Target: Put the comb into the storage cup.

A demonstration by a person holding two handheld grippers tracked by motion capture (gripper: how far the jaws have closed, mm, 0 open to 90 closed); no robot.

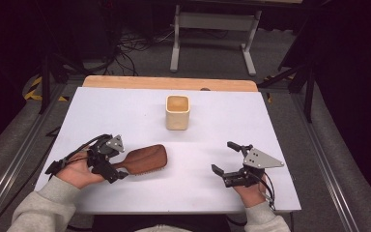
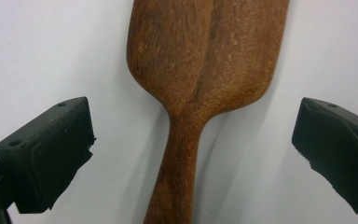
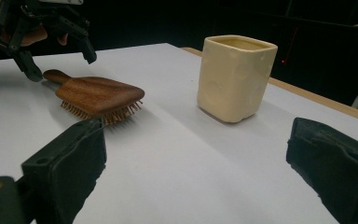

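Nearest you, your left tool (image 1: 107, 164) sits at the handle end of the wooden hairbrush (image 1: 144, 159), jaws spread wide on either side of the handle. In the left gripper view the handle (image 2: 175, 177) runs up the gap and neither pad (image 2: 51, 154) touches it, so nothing is held. The brush lies flat on the white bench (image 1: 125, 111), bristles down, head pointing toward the middle. Your right tool (image 1: 233, 162) hovers low over the bench's right side, jaws wide apart as well, empty, well apart from the brush.

Farther back, the cream square cup (image 1: 178, 112) stands upright near the bench's center, looking empty from above.

Progress, as a judgement: early stage. The brush is framed for a grip but not gripped, and not lifted. Closing on the handle is left; where the brush goes after, perhaps the cup, is a guess.

Count: 1 hairbrush, 1 cup, 2 tools, 1 bench.
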